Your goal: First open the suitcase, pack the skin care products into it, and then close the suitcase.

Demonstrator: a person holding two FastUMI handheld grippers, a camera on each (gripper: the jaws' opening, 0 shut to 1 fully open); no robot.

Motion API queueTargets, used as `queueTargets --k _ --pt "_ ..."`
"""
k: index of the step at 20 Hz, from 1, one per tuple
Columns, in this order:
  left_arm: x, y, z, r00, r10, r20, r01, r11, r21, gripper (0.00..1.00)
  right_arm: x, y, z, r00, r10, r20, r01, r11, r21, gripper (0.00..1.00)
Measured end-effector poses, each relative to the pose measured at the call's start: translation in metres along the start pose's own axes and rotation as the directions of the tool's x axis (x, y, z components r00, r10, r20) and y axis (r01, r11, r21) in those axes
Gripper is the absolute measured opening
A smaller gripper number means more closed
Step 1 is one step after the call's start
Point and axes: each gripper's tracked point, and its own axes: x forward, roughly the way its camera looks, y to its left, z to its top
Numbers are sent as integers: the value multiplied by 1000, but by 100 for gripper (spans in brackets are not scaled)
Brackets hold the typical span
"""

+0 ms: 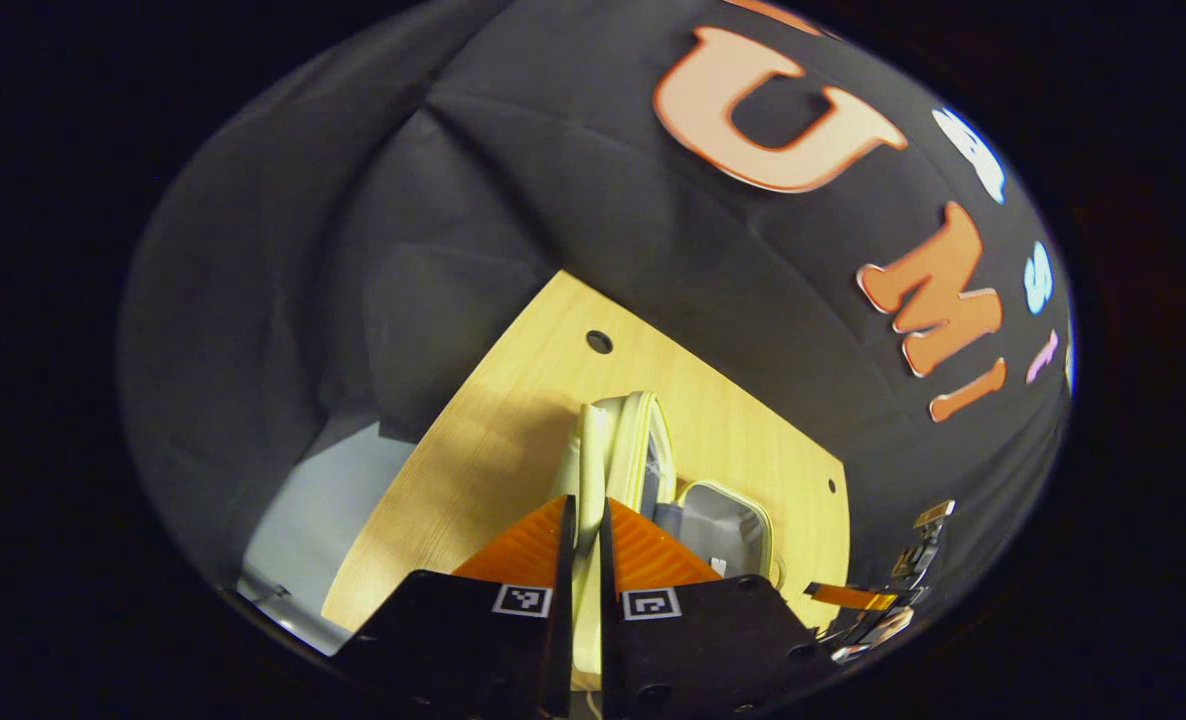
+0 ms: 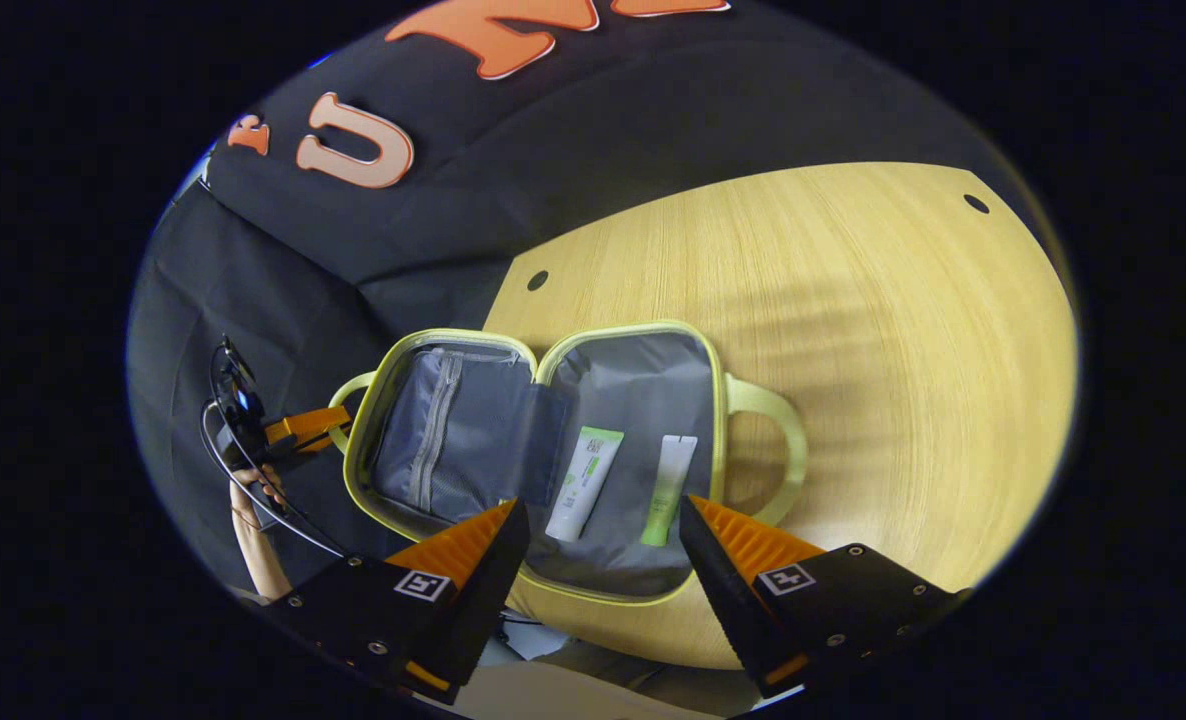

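The suitcase (image 2: 543, 460) lies open on the desk (image 2: 853, 330), its two lined halves spread flat and a handle at each outer side. Two tubes rest in the right half, a white one (image 2: 583, 483) and a green one (image 2: 669, 476), side by side and apart. The right gripper (image 2: 603, 530) hovers over the near edge with its fingers wide, holding nothing. The left gripper (image 1: 583, 540) has its fingers narrow, pinching the suitcase's left handle (image 1: 593, 470); the right gripper view shows it at the case's left side.
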Motion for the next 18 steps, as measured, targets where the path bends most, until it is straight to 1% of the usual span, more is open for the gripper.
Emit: queueTargets --k 3,7,10,14,16,18 --pt "-13 -63 7 1000 -10 11 9 993 117 12 -20 -19 11 999 20 30 -20 1000 -6 96" --pt "-9 -142 -6 999 -39 -5 39 975 220 14 -49 -47 16 997 34 66 -32 999 -22 96" --pt "-2 -195 -25 997 -74 -34 80 962 262 14 -68 -71 16 996 31 89 -30 1000 -5 96" --pt "12 -252 -56 988 -127 -89 148 943 298 14 -97 -105 9 995 18 96 -20 1000 22 96" --pt "26 -276 -71 984 -134 -116 165 931 325 13 -109 -123 7 995 2 104 -6 999 36 96" --pt "43 -295 -90 981 -133 -140 176 918 355 14 -122 -142 6 993 -13 116 6 998 61 96"
